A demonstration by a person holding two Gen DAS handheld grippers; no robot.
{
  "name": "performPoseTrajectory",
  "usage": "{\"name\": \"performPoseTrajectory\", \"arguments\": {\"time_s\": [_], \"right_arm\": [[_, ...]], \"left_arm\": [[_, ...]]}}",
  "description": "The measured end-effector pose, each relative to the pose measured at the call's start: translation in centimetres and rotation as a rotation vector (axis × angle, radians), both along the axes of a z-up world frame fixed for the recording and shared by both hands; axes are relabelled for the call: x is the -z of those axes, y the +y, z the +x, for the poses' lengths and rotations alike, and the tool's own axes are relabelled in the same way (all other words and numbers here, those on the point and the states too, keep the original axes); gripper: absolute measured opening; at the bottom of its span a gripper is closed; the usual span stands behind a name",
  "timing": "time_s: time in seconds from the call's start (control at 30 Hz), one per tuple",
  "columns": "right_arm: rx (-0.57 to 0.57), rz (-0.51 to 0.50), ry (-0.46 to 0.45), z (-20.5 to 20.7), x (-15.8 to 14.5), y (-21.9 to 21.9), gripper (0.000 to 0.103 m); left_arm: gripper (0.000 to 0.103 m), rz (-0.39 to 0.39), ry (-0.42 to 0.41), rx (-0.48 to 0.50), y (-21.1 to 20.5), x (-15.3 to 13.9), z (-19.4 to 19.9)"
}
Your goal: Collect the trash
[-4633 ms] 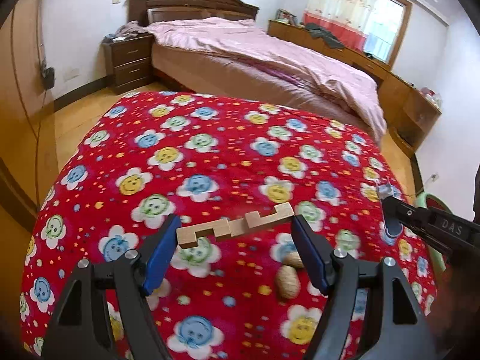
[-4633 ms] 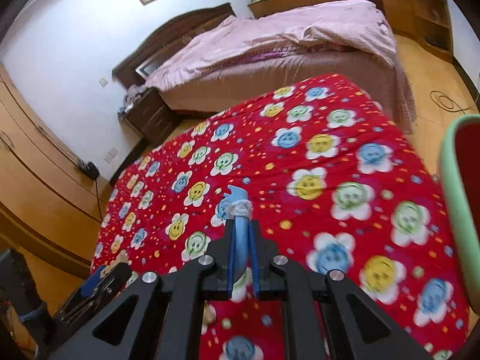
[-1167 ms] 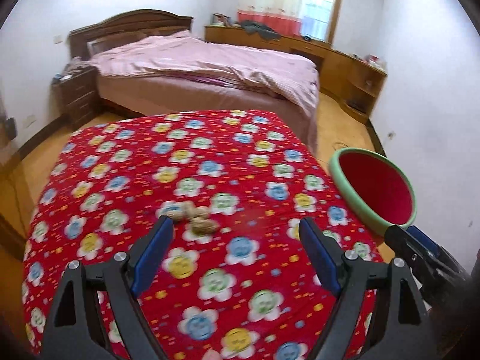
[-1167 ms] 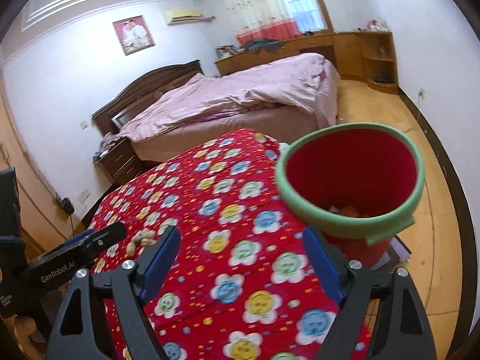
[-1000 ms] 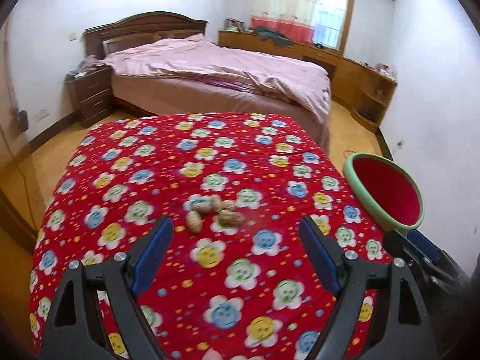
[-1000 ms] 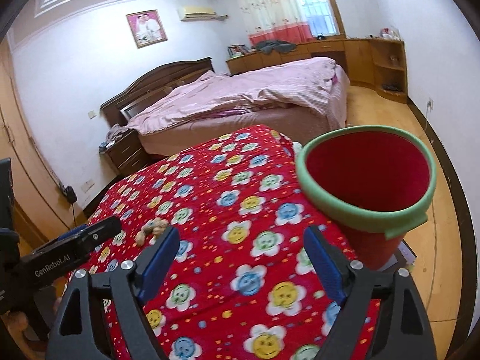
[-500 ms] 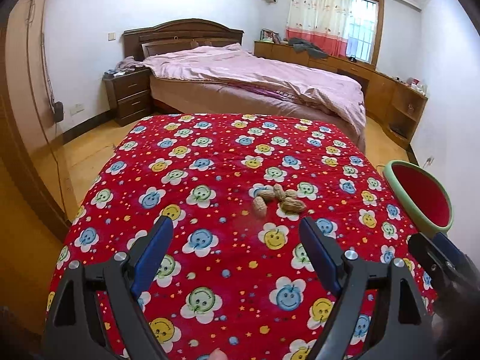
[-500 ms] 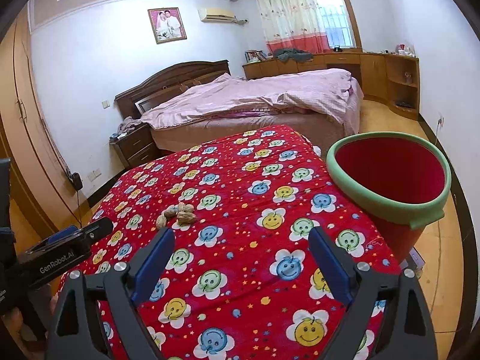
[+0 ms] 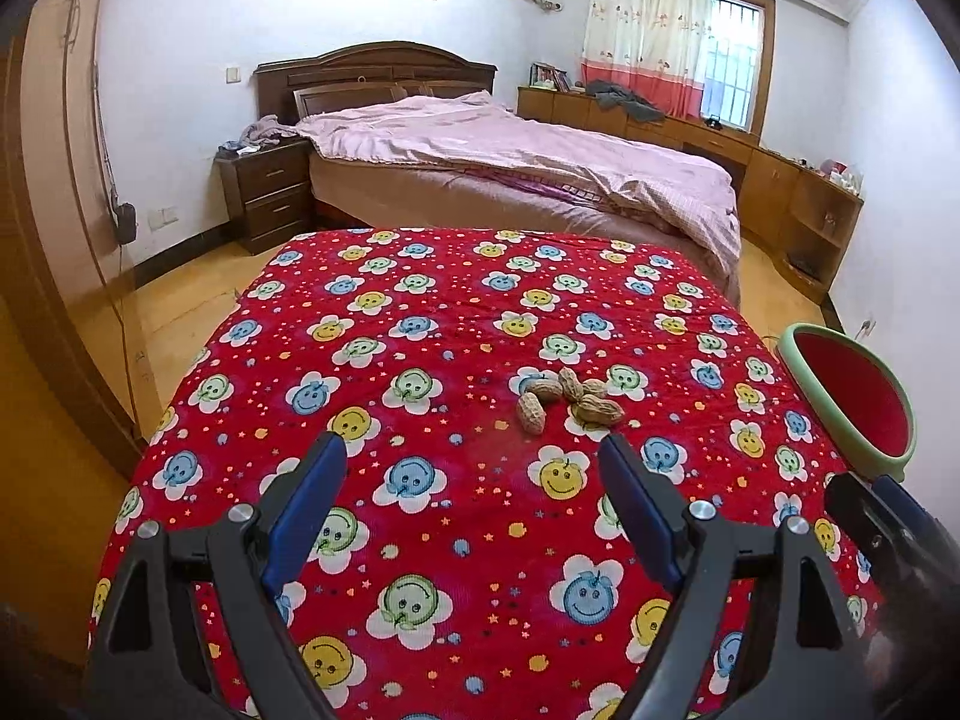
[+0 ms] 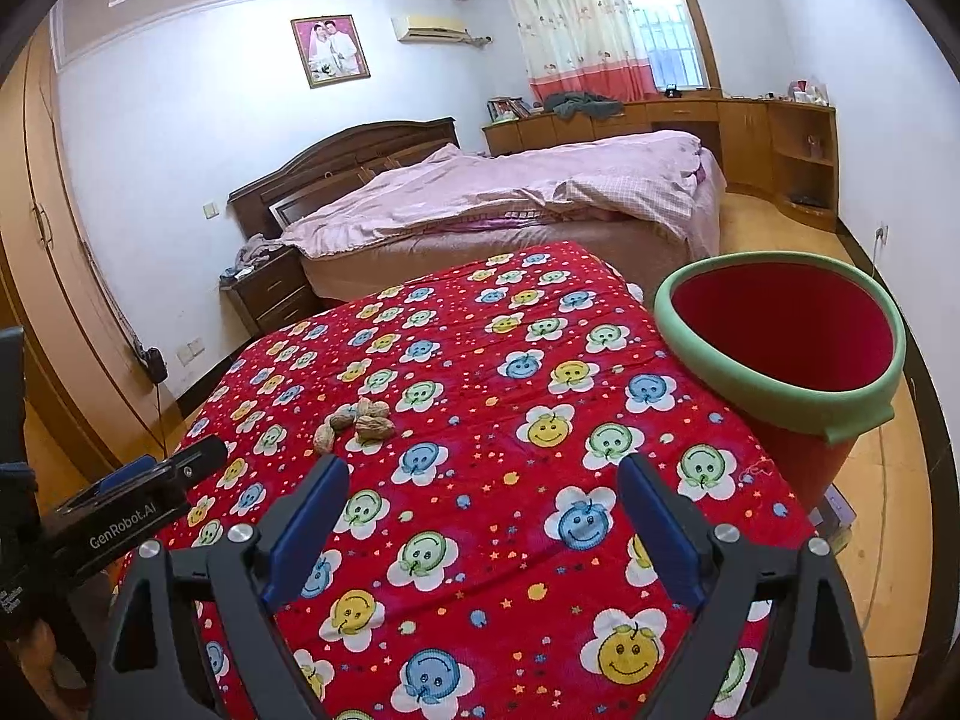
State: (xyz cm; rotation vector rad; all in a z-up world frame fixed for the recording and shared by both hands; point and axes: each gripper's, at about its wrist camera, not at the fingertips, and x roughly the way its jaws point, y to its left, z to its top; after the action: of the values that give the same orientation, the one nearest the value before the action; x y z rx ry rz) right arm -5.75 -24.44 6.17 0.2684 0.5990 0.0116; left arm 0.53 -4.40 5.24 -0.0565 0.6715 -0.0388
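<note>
On the red flowered desk (image 9: 420,312), a small heap of peanuts (image 9: 564,399) near its middle, red bin with green rim (image 10: 780,336) just beside the desk's right edge, left tongs (image 9: 474,474) spread wide and empty short of the peanuts, right tongs (image 10: 480,492) likewise spread, nothing between them

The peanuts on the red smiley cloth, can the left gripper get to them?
Probably yes. The left gripper is open and empty, and the peanuts lie just ahead of it, a little to its right, on the red cloth. Nothing sits between them.
</note>
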Motion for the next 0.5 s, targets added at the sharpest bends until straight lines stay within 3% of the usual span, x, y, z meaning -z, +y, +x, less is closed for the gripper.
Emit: {"name": "performPoseTrajectory", "arguments": {"time_s": [0.5], "right_arm": [[-0.008, -0.002, 0.004, 0.0, 0.09, 0.25, 0.092]], "left_arm": [[0.085, -0.007, -0.004, 0.004, -0.01, -0.17, -0.03]]}}
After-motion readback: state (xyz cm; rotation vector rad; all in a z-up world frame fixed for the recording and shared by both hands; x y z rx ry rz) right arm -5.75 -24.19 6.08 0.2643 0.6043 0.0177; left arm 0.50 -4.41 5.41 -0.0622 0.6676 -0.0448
